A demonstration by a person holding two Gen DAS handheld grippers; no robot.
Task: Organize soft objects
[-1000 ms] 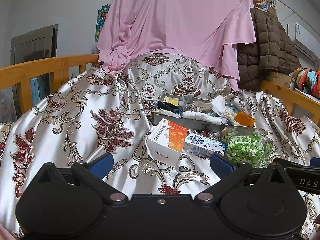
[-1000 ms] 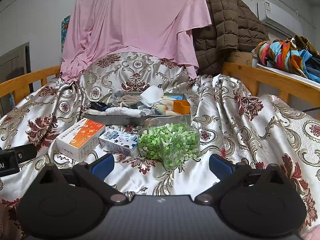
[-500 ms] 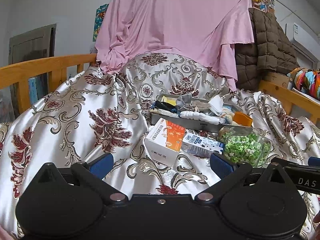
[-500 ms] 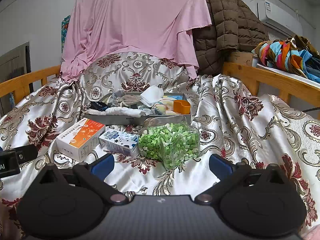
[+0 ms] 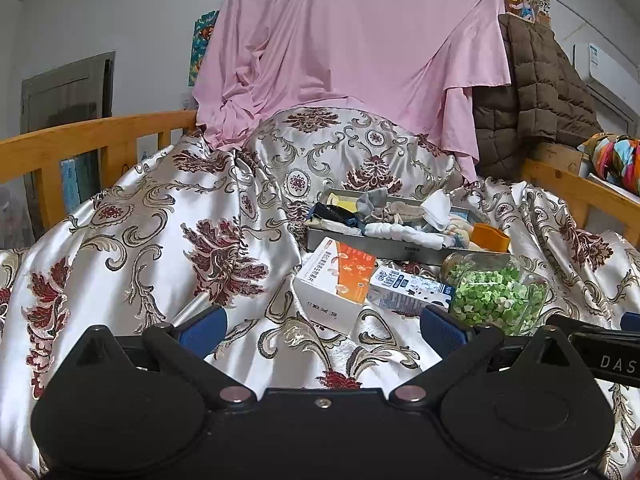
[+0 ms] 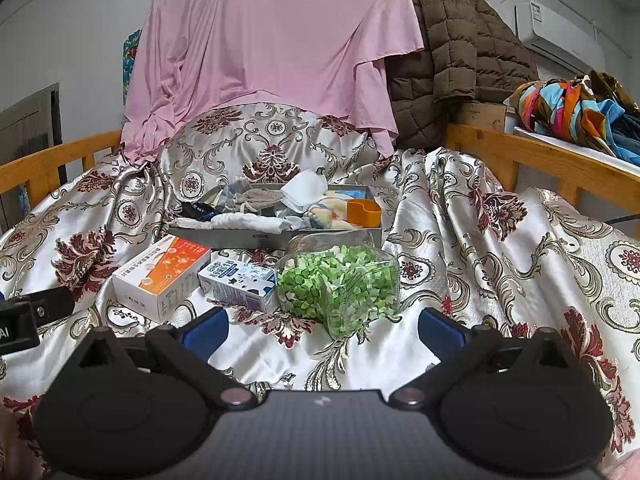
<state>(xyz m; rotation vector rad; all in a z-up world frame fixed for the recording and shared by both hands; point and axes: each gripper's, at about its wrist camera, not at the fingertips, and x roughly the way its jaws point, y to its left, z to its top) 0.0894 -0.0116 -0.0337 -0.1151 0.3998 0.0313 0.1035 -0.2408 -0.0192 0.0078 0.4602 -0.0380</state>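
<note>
In the left wrist view, the left gripper (image 5: 322, 326) is seen spread wide with nothing held, only bare satin bedspread (image 5: 168, 240) lying between its blue fingertips (image 5: 204, 326). Ahead and toward the right fingertip an orange-and-white carton (image 5: 338, 276) and a small milk carton (image 5: 408, 290) are found, with a clear jar of green pieces (image 5: 494, 292) just beyond that tip. Farther ahead a grey tray (image 5: 400, 250) of socks and cloths (image 5: 400, 220) is set. In the right wrist view, the right gripper (image 6: 322, 326) is likewise released and empty; the jar (image 6: 340, 280) sits just ahead between the fingers, the tray (image 6: 276, 238) behind it, open bedspread (image 6: 500, 248) reaching the wooden rail (image 6: 540, 160) past the right fingertip.
</note>
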